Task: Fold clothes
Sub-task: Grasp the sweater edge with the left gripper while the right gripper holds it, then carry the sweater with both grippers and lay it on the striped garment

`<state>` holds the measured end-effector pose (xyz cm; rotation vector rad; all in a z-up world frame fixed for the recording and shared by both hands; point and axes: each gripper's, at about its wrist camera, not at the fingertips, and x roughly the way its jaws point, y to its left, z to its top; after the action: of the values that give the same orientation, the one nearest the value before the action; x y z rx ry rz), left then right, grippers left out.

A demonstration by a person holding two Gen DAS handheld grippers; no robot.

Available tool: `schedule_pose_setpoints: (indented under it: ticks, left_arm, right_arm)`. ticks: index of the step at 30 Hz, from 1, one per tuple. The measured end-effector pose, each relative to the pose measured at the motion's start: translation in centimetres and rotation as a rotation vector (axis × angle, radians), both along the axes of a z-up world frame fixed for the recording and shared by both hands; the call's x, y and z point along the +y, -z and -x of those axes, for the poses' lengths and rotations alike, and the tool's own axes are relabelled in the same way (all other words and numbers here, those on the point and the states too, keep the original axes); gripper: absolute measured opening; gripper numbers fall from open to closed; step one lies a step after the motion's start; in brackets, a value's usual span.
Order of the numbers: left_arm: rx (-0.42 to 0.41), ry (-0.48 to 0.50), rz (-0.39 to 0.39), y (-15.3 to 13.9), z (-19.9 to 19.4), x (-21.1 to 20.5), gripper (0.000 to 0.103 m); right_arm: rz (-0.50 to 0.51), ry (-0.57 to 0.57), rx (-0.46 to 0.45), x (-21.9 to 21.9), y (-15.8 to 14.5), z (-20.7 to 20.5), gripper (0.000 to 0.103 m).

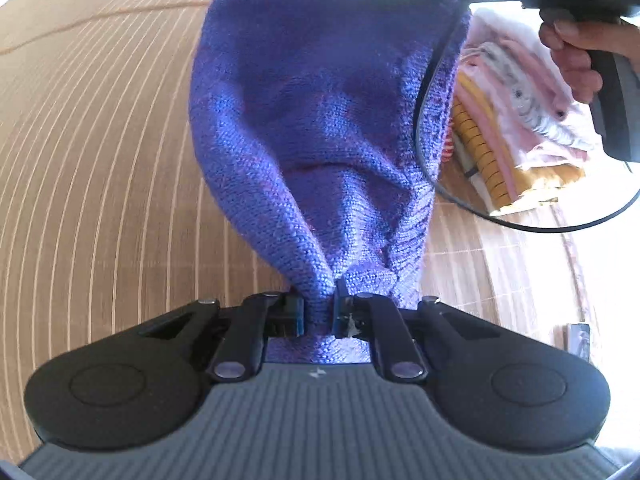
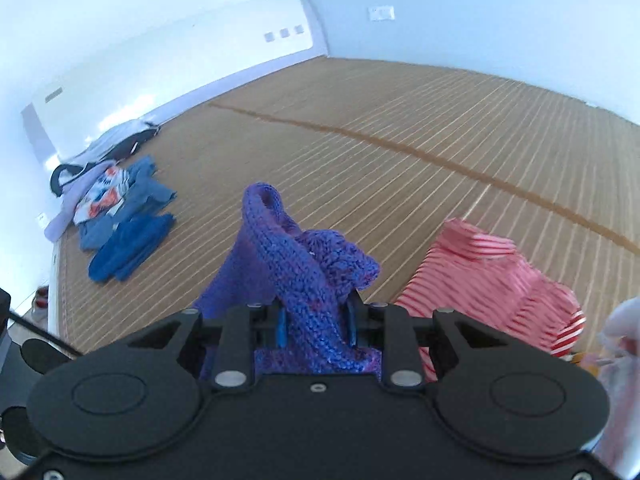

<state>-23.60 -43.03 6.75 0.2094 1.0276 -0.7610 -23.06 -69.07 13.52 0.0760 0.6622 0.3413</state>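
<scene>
White walls close off a wide bamboo mat (image 2: 400,128), and that mat is my working surface. I have the sweater (image 1: 320,120), a purple-blue knit, lifted between both tools and hanging stretched above the mat. My left tool (image 1: 318,312) is clamped tight on a bunched edge of the knit. My right tool (image 2: 316,320) grips a thicker wad of it, with a fold standing up past the pads; in the left view I also see my right hand (image 1: 580,64) on its handle, up at the sweater's far end.

To my right lies a striped top (image 2: 488,280), and a stack (image 1: 520,120) of folded things sits beyond the sweater. A loose pile (image 2: 116,216) waits near the wall.

I judge this is the lift before laying the sweater out flat. To do it well I would keep both grips firm, pull my hands apart until the knit hangs without a twist, then lower it onto bare mat away from the striped top, letting the hanging part touch first. The bunched grips may leave creases, so I would smooth the edges before folding.
</scene>
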Motion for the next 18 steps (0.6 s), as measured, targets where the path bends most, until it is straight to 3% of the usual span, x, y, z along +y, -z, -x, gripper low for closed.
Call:
schedule_pose_setpoints:
  ticks: [4,8,13,16,18]
  left_arm:
    - [-0.022,0.052,0.045,-2.8,-1.0,-0.7,0.013]
    - [-0.021,0.088,0.096,-3.6,-3.4,-4.1,0.013]
    - [0.004,0.096,0.163,-2.0,-8.5,-9.3,0.013]
    - [0.038,0.092,0.181,0.7,-11.9,-13.2,0.013]
    - [0.018,0.117,0.136,2.5,-13.7,-15.7,0.013]
  right_arm:
    - [0.012,0.047,-0.022,-1.9,-2.7,0.0,0.028]
    - [0.027,0.063,-0.016,-4.4,-5.1,-1.5,0.028]
    - [0.130,0.101,0.005,-7.4,-6.0,-4.9,0.029]
    - [0.171,0.142,0.060,-9.6,-4.5,-8.6,0.029]
    - [0.170,0.176,0.111,-10.8,-2.7,-11.7,0.029]
